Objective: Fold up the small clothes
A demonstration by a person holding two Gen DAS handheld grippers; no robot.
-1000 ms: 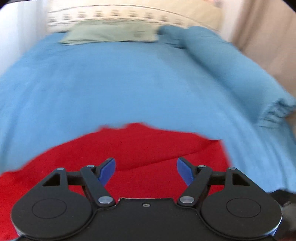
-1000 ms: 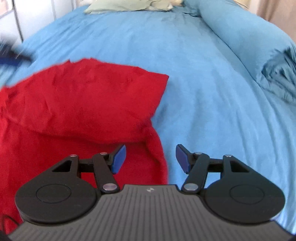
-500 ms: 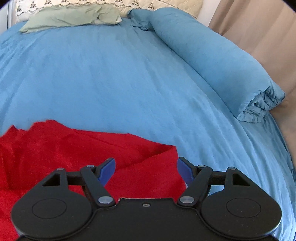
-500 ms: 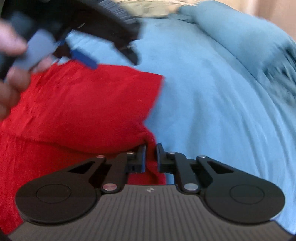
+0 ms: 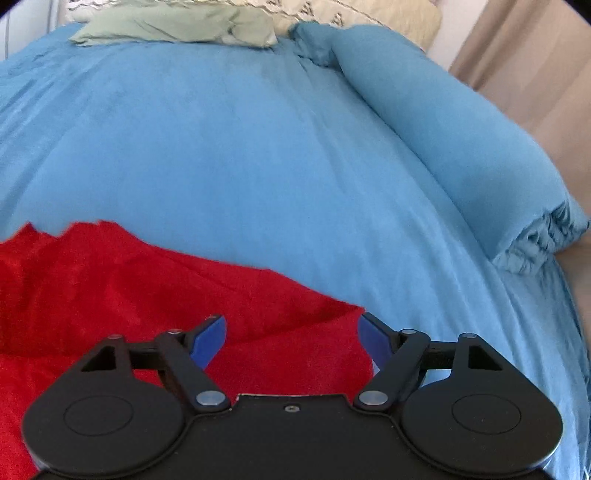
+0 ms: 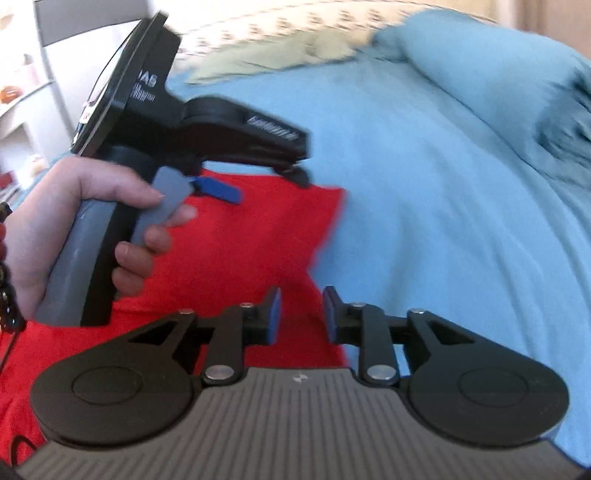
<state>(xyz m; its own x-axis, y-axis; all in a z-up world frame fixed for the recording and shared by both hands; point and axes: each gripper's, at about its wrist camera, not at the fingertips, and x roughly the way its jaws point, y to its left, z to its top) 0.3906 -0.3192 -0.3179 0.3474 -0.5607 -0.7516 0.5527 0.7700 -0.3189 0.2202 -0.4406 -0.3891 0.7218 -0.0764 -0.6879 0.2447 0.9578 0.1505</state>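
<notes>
1. The red garment [image 5: 155, 310] is lying on the blue bed [image 5: 258, 166] near its front edge, partly folded over itself.
2. The left hand-held gripper [image 5: 291, 341] is hovering over the garment's right corner, its blue fingers [image 5: 210, 339] spread wide and gripping nothing.
3. The right hand-held gripper [image 6: 301, 314] is sitting at the garment's right edge, jaws narrowly parted (cloth between them, but whether pinched is unclear).
4. A green pillow [image 5: 177, 26] is resting at the bed's far edge.
</notes>
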